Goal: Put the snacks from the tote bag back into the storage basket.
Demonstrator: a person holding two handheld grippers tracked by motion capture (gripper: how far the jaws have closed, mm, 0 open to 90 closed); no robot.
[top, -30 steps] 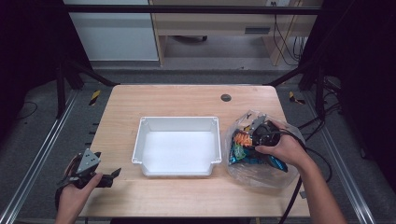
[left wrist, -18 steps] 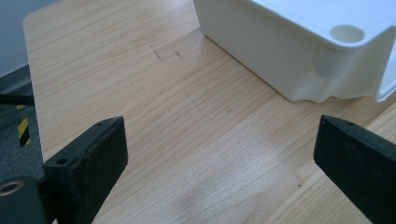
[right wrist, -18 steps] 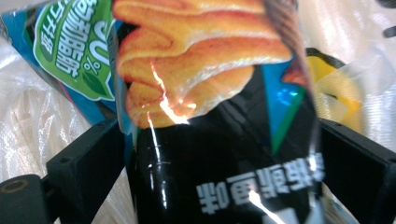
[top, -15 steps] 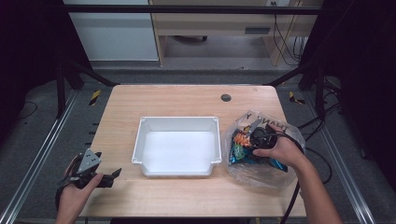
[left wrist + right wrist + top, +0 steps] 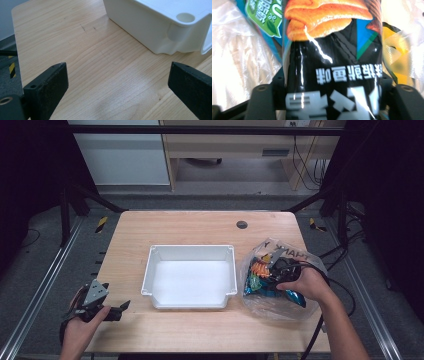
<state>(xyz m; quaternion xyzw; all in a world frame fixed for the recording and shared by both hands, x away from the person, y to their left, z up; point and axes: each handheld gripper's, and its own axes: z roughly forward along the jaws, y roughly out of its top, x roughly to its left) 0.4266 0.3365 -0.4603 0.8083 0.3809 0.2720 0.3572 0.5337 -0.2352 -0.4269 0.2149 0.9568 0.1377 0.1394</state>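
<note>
Left gripper (image 5: 117,309) is being parked at the near left corner of the table (image 5: 200,227), jaws spread wide with nothing but bare wood between them. It is likely being kept clear so it isn't in the way of the bin. In the left gripper view the white bin (image 5: 160,27) is being seen just ahead, its corner close to the jaws but apart from them.

White bin (image 5: 190,276) is sitting mid-table, empty, probably being kept as the drop point.

Clear plastic bag (image 5: 280,300) is lying just right of the bin, opened up so the snacks inside are being reached from above.

Right gripper (image 5: 274,265) is being held inside that bag. Its jaws have just been closing, and in the right gripper view a black snack packet (image 5: 332,75) is being pinched between them, both pads against its sides. The packet is being gripped across its width, likely so it lifts out cleanly. The green-labelled packet (image 5: 265,15) beside it is being left loose.
</note>
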